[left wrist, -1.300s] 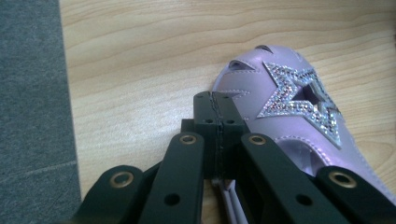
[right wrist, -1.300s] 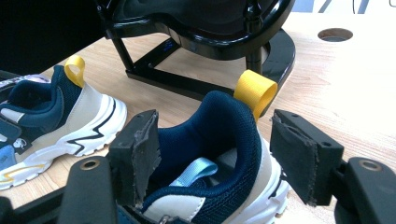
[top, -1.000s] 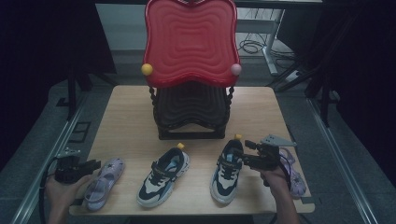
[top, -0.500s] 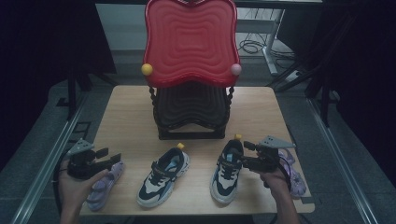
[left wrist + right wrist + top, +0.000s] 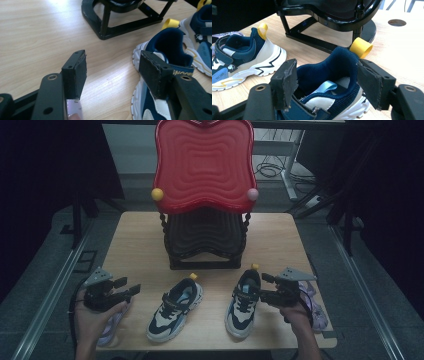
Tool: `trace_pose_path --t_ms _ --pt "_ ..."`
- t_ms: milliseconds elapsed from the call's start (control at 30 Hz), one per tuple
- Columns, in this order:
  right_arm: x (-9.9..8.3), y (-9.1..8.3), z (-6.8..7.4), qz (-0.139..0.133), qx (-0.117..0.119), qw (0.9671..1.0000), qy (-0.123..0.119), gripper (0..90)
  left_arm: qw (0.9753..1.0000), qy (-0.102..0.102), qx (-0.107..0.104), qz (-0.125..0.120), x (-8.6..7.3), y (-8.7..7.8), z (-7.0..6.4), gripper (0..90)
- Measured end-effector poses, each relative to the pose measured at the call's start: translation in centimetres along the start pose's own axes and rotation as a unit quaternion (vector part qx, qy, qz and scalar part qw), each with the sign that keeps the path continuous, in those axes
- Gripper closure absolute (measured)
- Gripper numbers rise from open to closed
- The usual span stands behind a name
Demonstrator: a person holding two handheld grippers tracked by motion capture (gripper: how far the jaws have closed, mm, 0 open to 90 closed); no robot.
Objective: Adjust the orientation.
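Note:
Two navy-and-white sneakers with yellow heel loops lie on the wooden table (image 5: 135,245), the left sneaker (image 5: 175,309) and the right sneaker (image 5: 243,302). My left gripper (image 5: 131,287) is open and hovers left of the left sneaker. In the left gripper view the gripper (image 5: 113,67) has bare table between its jaws, and that sneaker's heel (image 5: 170,45) is beside the right jaw. My right gripper (image 5: 262,287) is open at the right sneaker. In the right gripper view the gripper (image 5: 327,82) stands with its jaws on either side of that sneaker's navy heel collar (image 5: 337,67).
A red wavy chair seat (image 5: 204,165) on a black stacked base (image 5: 205,240) stands mid-table behind the sneakers. One lilac shoe (image 5: 111,327) lies under my left hand, another lilac shoe (image 5: 315,305) by my right hand. The table has a round hole (image 5: 397,22).
My left gripper has lifted off the lilac shoe and moved right toward the left sneaker. The right gripper has stayed at the right sneaker's heel.

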State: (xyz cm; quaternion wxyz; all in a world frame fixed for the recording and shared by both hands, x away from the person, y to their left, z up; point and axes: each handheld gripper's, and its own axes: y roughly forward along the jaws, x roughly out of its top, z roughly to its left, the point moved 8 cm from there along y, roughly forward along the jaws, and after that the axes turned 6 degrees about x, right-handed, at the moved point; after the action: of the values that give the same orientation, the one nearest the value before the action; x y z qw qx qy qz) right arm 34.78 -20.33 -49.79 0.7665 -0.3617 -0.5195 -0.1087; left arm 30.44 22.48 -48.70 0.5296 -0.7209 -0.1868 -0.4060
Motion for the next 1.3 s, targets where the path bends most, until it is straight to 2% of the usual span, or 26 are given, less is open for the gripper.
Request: trace_pose_path --t_ms 167,200,267,400,433,500,600,633,667,800,833,867,967,1133,1300 --pt "-0.2 -0.1 0.1 0.004 -0.002 0.9999 -0.01 36.3 1.0 0.0 0.001 0.0 -0.1 0.1 0.2 39.7" --pt "-0.5 0.1 0.2 0.014 -0.004 0.9998 -0.015 39.9 1.0 0.002 0.0 0.0 0.0 0.1 0.1 39.7" --pt "-0.6 0.2 0.2 0.018 -0.003 0.9996 -0.02 41.9 1.0 0.005 -0.002 0.001 0.1 0.1 0.0 39.7" --pt "-0.9 0.2 0.4 0.024 -0.008 0.9993 -0.028 53.4 1.0 0.006 -0.001 0.001 0.2 0.2 0.0 39.7" --pt "-0.9 -0.1 0.2 0.027 -0.01 0.9992 -0.027 60.3 1.0 0.007 0.0 0.002 0.2 0.2 0.0 39.7" --pt "-0.9 -0.3 0.1 0.028 -0.011 0.9992 -0.027 63.1 0.9999 0.009 0.0 0.005 0.1 0.4 0.0 39.7" --pt "-0.9 -1.0 -0.3 0.032 -0.015 0.9991 -0.025 72.3 0.9999 0.011 0.004 0.008 0.0 0.6 0.0 39.7" --pt "-1.0 -1.5 -0.4 0.034 -0.015 0.9989 -0.026 79.0 0.9999 0.012 0.005 0.009 -0.1 0.6 -0.1 39.7" --pt "-1.1 -1.9 -0.4 0.035 -0.01 0.999 -0.024 81.5 0.9999 0.012 0.005 0.009 -0.1 0.7 -0.1 39.7" --pt "-2.0 -3.2 -0.2 0.04 -0.004 0.9989 -0.022 87.0 0.9999 0.012 0.005 0.011 0.0 0.7 -0.1 39.7" --pt "-2.4 -3.6 -0.3 0.046 -0.009 0.9986 -0.022 88.0 0.9998 0.012 0.007 0.011 0.0 0.8 -0.2 39.8" --pt "-3.1 -4.4 -0.8 0.057 -0.026 0.9978 -0.02 89.5 0.9998 0.015 0.007 0.012 0.1 0.8 -0.2 39.8" --pt "-3.7 -5.2 -1.2 0.06 -0.029 0.9977 -0.008 89.7 0.9998 0.017 0.004 0.011 0.1 0.7 -0.4 39.9" --pt "-5.0 -7.6 -2.5 0.064 -0.058 0.9963 -0.001 89.7 0.9997 0.013 0.005 0.018 -0.1 0.9 -0.2 39.9" --pt "-5.5 -8.4 -3.6 0.062 -0.057 0.9963 0.016 89.7 0.9997 0.015 0.004 0.019 -0.1 1.0 -0.4 39.9"
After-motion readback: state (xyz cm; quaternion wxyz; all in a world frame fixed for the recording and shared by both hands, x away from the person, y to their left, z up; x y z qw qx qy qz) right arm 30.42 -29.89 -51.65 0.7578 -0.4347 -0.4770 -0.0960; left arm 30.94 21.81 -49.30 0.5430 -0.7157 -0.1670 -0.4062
